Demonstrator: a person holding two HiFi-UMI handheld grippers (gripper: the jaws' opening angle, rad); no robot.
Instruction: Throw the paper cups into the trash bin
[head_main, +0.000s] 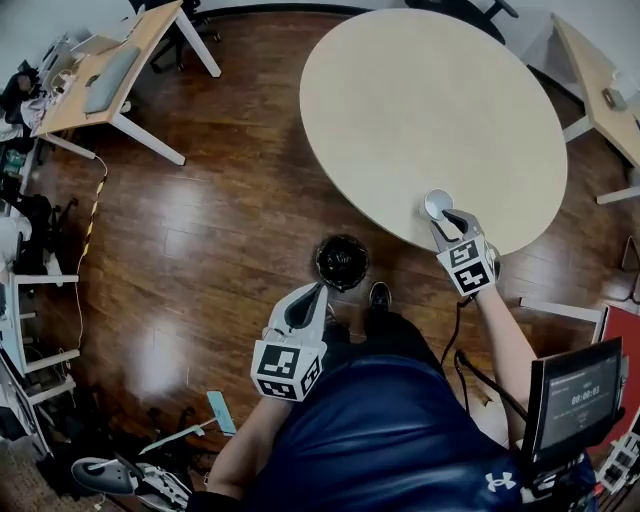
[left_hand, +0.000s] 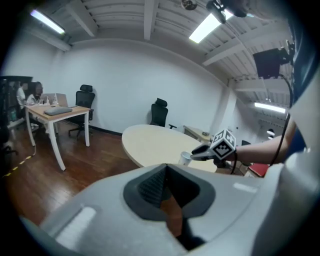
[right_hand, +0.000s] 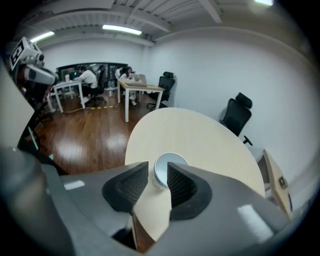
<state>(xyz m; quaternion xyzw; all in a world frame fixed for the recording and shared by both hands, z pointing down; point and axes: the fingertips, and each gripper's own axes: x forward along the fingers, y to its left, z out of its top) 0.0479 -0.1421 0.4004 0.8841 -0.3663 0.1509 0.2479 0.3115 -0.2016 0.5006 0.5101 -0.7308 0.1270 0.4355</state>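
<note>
A white paper cup (head_main: 437, 204) stands upright near the front edge of the round beige table (head_main: 430, 100). My right gripper (head_main: 446, 219) reaches it from the near side. Its jaws are open, with the cup (right_hand: 169, 169) at their tips and partly between them; the pads do not press on it. The black round trash bin (head_main: 342, 262) stands on the wooden floor just in front of the table. My left gripper (head_main: 311, 294) hangs over the floor near the bin, shut and empty. From the left gripper view, the cup (left_hand: 185, 158) and right gripper (left_hand: 199, 153) show across the table (left_hand: 150, 142).
A wooden desk (head_main: 110, 75) with a keyboard stands at the back left, another desk (head_main: 600, 80) at the right. A small screen (head_main: 580, 395) is mounted at my lower right. Office chairs (right_hand: 235, 116) stand behind the table. People sit at far desks (right_hand: 87, 82).
</note>
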